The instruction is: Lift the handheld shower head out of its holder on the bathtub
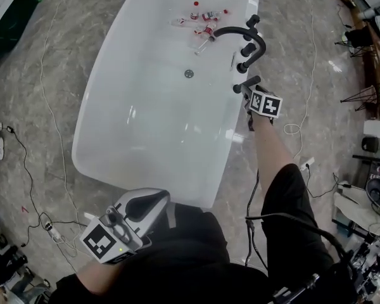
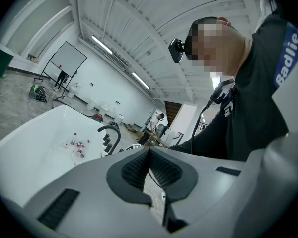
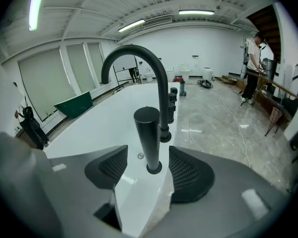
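The handheld shower head [image 3: 148, 135] is a black cylinder standing upright in its round holder on the white bathtub's rim [image 3: 139, 202]. In the head view the shower head [image 1: 247, 84] is on the tub's right rim. My right gripper [image 3: 148, 168] is open, one pad on each side of the cylinder's lower part, not touching it. The right gripper [image 1: 249, 94] reaches the holder from the near side. My left gripper [image 1: 145, 206] is held low by my body at the tub's near end. The left gripper [image 2: 150, 171] is shut on nothing.
A black arched faucet [image 1: 244, 33] and black knobs [image 1: 248, 49] stand on the rim just beyond the shower head. Small red-capped bottles [image 1: 204, 19] lie in the bathtub [image 1: 114, 132] above the drain [image 1: 189, 73]. Cables [image 1: 47, 227] run over the floor.
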`<state>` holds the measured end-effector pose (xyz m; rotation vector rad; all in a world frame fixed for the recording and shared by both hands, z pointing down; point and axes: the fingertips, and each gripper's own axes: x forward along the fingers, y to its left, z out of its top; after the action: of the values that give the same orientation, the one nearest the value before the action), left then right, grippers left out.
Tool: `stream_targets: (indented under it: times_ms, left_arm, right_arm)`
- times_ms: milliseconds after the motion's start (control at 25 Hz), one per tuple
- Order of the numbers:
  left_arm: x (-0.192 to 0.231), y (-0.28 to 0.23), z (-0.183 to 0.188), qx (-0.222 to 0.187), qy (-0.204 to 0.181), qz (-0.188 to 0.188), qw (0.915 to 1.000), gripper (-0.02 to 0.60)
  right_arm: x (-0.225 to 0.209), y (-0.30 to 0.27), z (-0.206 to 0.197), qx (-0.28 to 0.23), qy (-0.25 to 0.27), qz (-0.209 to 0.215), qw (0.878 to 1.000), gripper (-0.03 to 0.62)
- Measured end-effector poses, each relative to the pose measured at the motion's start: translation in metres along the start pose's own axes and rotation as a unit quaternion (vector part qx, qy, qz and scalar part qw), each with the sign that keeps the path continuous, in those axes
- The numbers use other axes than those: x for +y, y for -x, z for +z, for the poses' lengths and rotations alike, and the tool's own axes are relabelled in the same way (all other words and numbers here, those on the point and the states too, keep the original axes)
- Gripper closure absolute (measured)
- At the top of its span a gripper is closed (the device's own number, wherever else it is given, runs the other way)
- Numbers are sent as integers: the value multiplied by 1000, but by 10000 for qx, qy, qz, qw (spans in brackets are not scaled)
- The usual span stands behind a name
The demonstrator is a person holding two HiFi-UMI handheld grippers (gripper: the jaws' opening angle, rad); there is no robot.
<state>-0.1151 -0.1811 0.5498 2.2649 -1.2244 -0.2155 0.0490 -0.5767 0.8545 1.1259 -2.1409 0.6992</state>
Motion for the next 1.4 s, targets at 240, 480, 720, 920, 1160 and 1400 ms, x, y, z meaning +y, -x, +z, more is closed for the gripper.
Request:
stream_targets:
  times_ms: [240,480,720,920,1160,1400]
  left_arm:
    - [10,-1,-8,81,53,143,9999,588]
    - [15,2,-14,136,111,238,9996,588]
    - [11,1,-12,164,67,213,9996,588]
    - [1,1,0,123,-24,107,9999,588]
    - [-28,1,32,-218,-109,-95,9997,588]
    - [-57,14,40,-76,-305,-367,9988,588]
  right_arm:
    - [-7,-18,8,-100,9,43,9999,367]
    - [-7,-23,16,-135,216,-22,9997,444]
    - [-7,-16,13,-11,325,-56,9995,462]
    - [-3,6,16,-107,272,-62,9996,462]
    - [6,59,21,-290,180,-100,9994,462]
    - [19,119,27,-447,299,-82,9985,462]
